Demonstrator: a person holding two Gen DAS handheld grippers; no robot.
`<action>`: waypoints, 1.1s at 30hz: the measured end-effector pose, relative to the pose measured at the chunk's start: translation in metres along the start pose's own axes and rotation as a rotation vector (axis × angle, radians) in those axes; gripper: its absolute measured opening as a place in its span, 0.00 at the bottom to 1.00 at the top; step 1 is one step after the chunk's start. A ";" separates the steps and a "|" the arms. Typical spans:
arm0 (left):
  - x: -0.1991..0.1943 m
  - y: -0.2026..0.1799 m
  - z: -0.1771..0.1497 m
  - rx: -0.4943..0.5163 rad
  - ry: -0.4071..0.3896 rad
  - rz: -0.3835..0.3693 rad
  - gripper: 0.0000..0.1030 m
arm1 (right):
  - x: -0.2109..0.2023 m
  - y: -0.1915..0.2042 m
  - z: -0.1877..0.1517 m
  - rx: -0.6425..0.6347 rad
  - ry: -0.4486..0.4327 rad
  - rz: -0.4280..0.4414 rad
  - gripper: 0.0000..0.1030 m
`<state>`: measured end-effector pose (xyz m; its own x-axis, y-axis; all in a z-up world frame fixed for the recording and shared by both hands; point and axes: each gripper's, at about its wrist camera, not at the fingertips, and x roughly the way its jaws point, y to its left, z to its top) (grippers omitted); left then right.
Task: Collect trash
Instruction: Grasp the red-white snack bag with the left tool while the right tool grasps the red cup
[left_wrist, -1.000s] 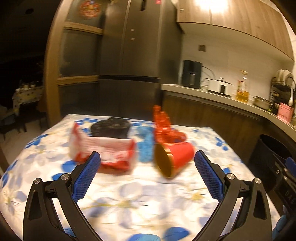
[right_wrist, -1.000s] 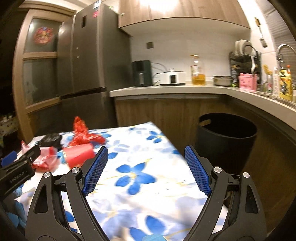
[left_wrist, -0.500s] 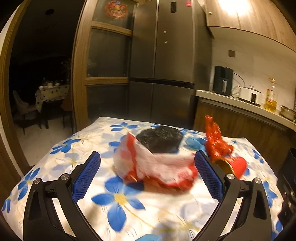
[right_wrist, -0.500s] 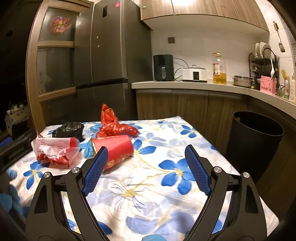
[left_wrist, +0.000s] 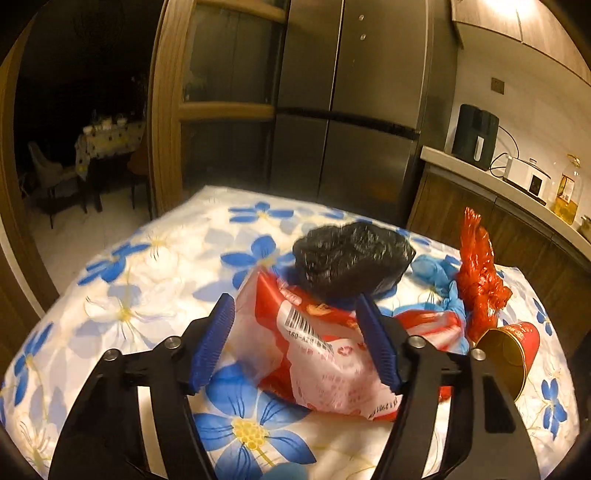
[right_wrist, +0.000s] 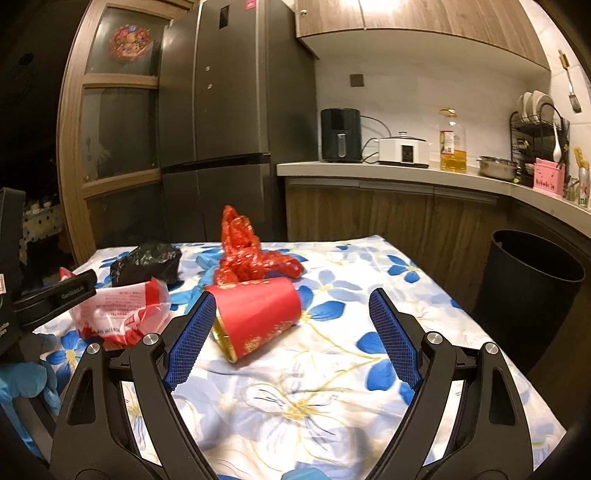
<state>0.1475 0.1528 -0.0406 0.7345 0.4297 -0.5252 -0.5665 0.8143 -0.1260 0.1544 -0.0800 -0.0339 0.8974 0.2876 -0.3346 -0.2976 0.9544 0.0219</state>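
since a second ago we have swung our left gripper (left_wrist: 295, 339) away from the red cup (left_wrist: 508, 350) and onto the red and white wrapper (left_wrist: 325, 354), and its jaws have just been closing with the wrapper between them. the right-hand pad looks to be against the plastic, the left-hand one just beside its edge; we cannot tell if it is clamped yet. the gripper tilts down toward the table (left_wrist: 140, 295).

our right gripper (right_wrist: 291, 339) has come in closer to the cup (right_wrist: 258, 314), which lies on its side with its gold mouth toward us. the jaws stand wide apart, holding nothing; the left-hand pad is just beside the cup's rim, the other well clear of it.

behind the wrapper (right_wrist: 122, 310) sits a crumpled black bag (left_wrist: 351, 258), touching it at the back. a twisted red plastic bag (right_wrist: 247, 251) stands just behind the cup, with something blue (left_wrist: 439, 273) between it and the black bag. a dark bin (right_wrist: 532, 295) stands on the floor to the right of the table, well apart from the trash. a blue-gloved hand (right_wrist: 26, 376) shows at the lower left of the right view.
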 end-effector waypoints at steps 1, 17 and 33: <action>0.002 0.002 -0.002 -0.006 0.019 -0.012 0.49 | 0.003 0.004 -0.001 -0.008 0.003 0.006 0.81; -0.047 0.014 -0.022 -0.060 0.002 -0.109 0.00 | 0.046 0.032 -0.013 -0.078 0.113 0.008 0.56; -0.065 0.011 -0.021 -0.026 -0.037 -0.114 0.00 | 0.033 0.014 -0.013 -0.060 0.105 -0.034 0.03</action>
<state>0.0853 0.1255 -0.0259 0.8078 0.3496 -0.4747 -0.4876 0.8487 -0.2049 0.1756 -0.0577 -0.0570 0.8694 0.2419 -0.4309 -0.2892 0.9561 -0.0467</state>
